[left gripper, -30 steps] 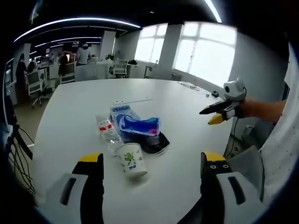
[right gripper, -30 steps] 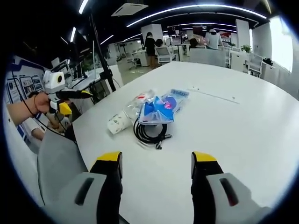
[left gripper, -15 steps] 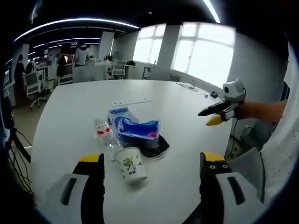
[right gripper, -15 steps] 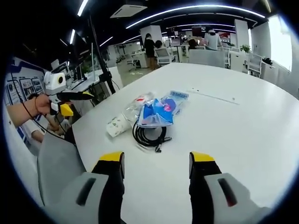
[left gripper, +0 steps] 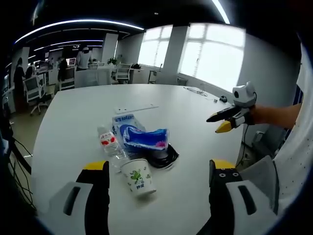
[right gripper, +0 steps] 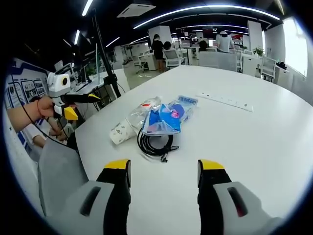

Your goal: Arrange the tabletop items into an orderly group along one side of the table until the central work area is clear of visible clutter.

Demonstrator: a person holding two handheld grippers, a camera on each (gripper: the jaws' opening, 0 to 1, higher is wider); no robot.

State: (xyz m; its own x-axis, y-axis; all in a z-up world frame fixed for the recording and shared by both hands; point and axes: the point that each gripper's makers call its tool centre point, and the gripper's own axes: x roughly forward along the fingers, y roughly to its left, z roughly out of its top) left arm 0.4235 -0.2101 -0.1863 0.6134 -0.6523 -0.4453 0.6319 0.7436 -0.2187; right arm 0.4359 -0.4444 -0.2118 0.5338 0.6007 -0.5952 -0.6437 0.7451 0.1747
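Round white surface (left gripper: 73, 107), cluttered mid-way: blue packet (left gripper: 144, 138) over black cable coil (left gripper: 164, 155), bottle (left gripper: 110, 143) at nine o'clock, paper cup (left gripper: 137, 177) toppled at seven. Left tongs (left gripper: 156, 178) and right tongs (right gripper: 159, 176) spread, empty, slightly nearer than a second ago, probably just approaching; nothing tidied yet.

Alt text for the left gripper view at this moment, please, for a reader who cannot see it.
A white table carries a small cluster: a paper cup on its side, a plastic water bottle, a blue snack bag and a coiled black cable. The open left claw frames them from below; the right claw hangs in the air at right.
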